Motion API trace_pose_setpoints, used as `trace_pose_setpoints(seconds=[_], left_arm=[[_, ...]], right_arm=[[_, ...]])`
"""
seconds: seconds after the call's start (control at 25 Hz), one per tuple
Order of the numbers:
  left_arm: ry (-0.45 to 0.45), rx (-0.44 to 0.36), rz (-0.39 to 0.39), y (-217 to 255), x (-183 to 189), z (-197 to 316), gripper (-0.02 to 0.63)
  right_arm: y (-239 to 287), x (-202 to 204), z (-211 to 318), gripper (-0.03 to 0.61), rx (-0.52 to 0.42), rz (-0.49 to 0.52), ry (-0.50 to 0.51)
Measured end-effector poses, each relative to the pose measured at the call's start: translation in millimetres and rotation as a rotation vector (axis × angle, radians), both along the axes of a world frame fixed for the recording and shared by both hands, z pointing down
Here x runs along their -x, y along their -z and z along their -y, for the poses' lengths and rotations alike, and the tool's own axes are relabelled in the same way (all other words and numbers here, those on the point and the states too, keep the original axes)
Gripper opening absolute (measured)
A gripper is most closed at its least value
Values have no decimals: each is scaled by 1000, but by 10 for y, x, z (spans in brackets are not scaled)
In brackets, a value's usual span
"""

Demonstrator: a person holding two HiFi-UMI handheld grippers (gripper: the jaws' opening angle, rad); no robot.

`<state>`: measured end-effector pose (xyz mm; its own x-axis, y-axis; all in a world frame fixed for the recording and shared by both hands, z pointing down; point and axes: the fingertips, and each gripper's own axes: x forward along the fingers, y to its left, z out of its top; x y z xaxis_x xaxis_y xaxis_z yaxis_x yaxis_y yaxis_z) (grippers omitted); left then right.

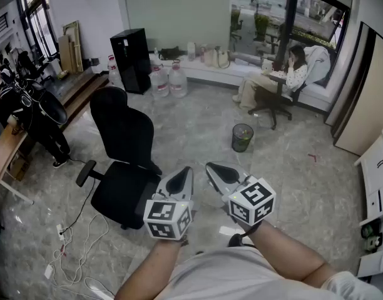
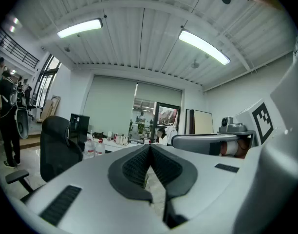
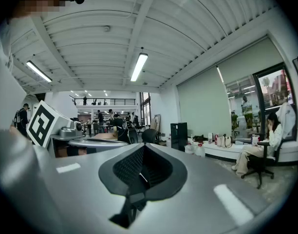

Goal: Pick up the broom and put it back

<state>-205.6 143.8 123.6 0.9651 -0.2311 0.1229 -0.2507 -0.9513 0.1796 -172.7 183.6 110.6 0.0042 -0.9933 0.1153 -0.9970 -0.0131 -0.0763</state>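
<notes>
Left grey plastic gripper (image 1: 185, 175) and right grey plastic gripper (image 1: 215, 170) are held level, jaws closed on nothing. No broom is seen in any view; it should be found first, and jaws opened before approach.

Both forearms reach forward beside the black office chair (image 1: 126, 167). The left gripper (image 1: 184, 175) sits just right of the chair's seat, with the right gripper (image 1: 214, 169) close beside it on the far side. The 2 grippers point roughly level, tips converging. Each has its jaws closed with nothing between them.
</notes>
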Motion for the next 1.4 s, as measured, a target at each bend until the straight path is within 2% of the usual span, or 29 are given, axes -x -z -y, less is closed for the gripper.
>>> trace_pose_setpoints(seconds=[0.4,0.68,0.88,1.04,1.24,1.4], left_arm=[[-1,19,24,-150,-273,62,6],[-9,22,65,-339,-670,239,6],[22,48,133,-699,-1224,615,6],[59,70,180,-1016,-1899,1081,6],[115,114,258,-1520,-2857,1690,6],[168,160,300,-1968,-3434,2141,6]], right_arm=[[-82,-185,48,3,21,24,43],[-275,-654,244,3,36,59,35],[-554,-1483,528,4,51,101,19],[-934,-2324,938,5,84,139,10],[-1442,-3237,1540,5,150,122,64],[-2037,-3796,1966,9,238,158,121]])
